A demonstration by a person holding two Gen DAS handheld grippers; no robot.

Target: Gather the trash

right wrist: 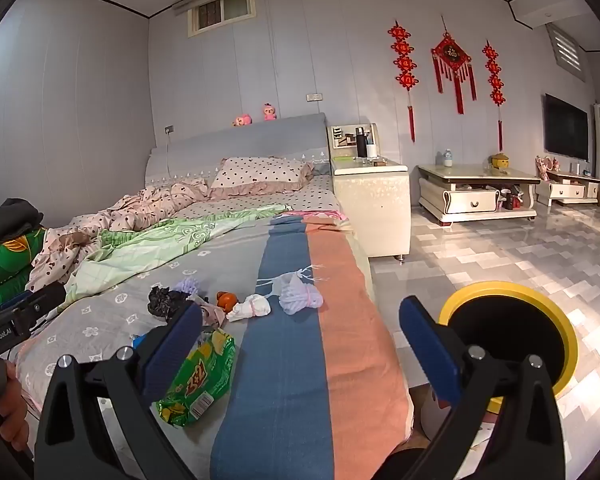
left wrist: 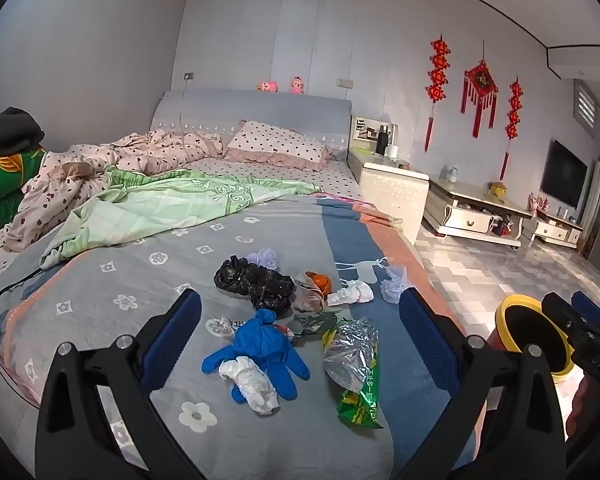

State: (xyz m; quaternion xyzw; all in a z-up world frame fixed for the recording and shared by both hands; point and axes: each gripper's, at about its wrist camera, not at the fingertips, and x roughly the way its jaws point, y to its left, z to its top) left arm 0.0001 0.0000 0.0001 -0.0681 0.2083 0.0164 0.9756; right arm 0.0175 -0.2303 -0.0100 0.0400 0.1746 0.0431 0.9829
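Trash (left wrist: 284, 320) is lying scattered mid-frame on the bed (left wrist: 100, 272). Left gripper (left wrist: 300, 332) and right gripper (right wrist: 300, 344) are hovering, jaws spread, empty. Risk: pads snagging the sheet along with flimsy wrappers.

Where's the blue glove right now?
In the left wrist view the blue glove lies on the bed, between crumpled white tissue and the green snack wrapper.

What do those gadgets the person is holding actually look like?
Each is a black plastic frame with silver bolts, ending in two flat blue padded fingers. That goes for the left gripper and the right gripper. The left one's body carries white "GenRobot.AI" lettering; the right one's shows raised letters. No sleeves or cables are clearly visible.
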